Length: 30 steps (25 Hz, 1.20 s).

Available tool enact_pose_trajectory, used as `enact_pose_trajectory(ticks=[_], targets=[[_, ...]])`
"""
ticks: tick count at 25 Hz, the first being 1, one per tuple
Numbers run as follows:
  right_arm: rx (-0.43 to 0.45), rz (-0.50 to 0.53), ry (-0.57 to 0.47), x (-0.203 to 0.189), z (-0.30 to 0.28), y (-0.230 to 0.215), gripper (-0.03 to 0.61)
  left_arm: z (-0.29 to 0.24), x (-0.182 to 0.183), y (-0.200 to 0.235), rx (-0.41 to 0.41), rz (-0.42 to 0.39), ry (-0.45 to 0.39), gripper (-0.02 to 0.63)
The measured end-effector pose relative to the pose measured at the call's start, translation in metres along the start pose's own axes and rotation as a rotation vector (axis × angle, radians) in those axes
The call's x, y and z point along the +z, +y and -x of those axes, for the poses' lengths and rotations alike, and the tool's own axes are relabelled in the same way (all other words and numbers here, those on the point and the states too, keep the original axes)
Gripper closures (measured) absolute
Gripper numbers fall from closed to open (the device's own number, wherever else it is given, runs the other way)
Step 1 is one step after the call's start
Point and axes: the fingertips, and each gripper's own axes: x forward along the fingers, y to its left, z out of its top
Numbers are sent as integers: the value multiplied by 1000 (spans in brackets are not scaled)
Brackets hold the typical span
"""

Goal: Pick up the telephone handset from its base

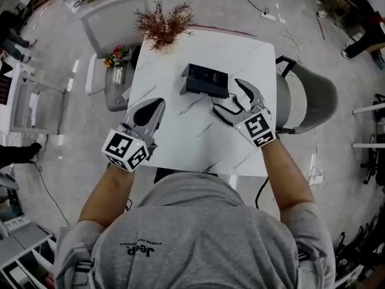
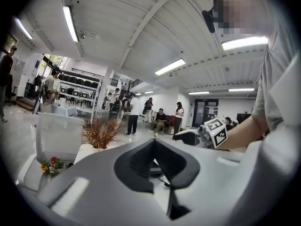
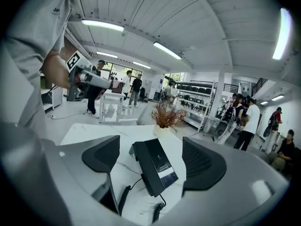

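Observation:
A black telephone [image 1: 207,80] sits on the white marble table [image 1: 180,131], toward the back middle. Its handset [image 1: 187,80] rests on the base along the left side. A coiled cord [image 1: 220,105] trails from it toward me. My right gripper [image 1: 231,98] is open just in front of the phone's right part, over the cord, holding nothing. In the right gripper view the telephone [image 3: 157,166] lies between and beyond the two pads, with the handset [image 3: 141,165] along its left edge. My left gripper [image 1: 155,110] is shut and empty, left of the phone and apart from it.
A vase of dried reddish twigs [image 1: 163,26] stands at the table's back edge. A grey chair [image 1: 310,98] is tucked at the right, a white chair [image 1: 114,17] at the back left, and a pot of flowers [image 1: 117,59] beside it. People stand far off.

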Motion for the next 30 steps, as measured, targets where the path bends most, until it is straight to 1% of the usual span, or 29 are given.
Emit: enact_pose_trajectory(ticks=[3,5,8,13,16,19,21,26,28,29,30], targets=[[-21,9,81,-27,-32,5,169,-12,-19,22,-50,-5,37,558],[-26,24,124,-46,-51,10,169,-20,-30,34,-65,-8,49,558],[-18,52,170,-70,-75,21,170,-30,-45,50,-68,-3,52,558],[8,69,208,-97,-99,29,179,-44,-68,64,-56,23,46,558],[-11,98,224,-110,-105,25,222,-50,-83,68,-61,53,48,558],[-36,167,230,-117,-113,22,264,-57,-95,71,-69,56,54,558],[-48,197,234,-122,-117,23,281,-58,-103,72,-70,62,56,558],[-65,223,241,-132,-126,24,307,-60,-117,71,-75,77,65,558],[-73,256,242,-133,-129,25,329,-59,-120,71,-73,88,64,558],[-80,281,247,-133,-131,25,345,-59,-121,72,-72,93,64,558],[-89,310,256,-134,-133,26,383,-58,-122,72,-72,95,65,558]])
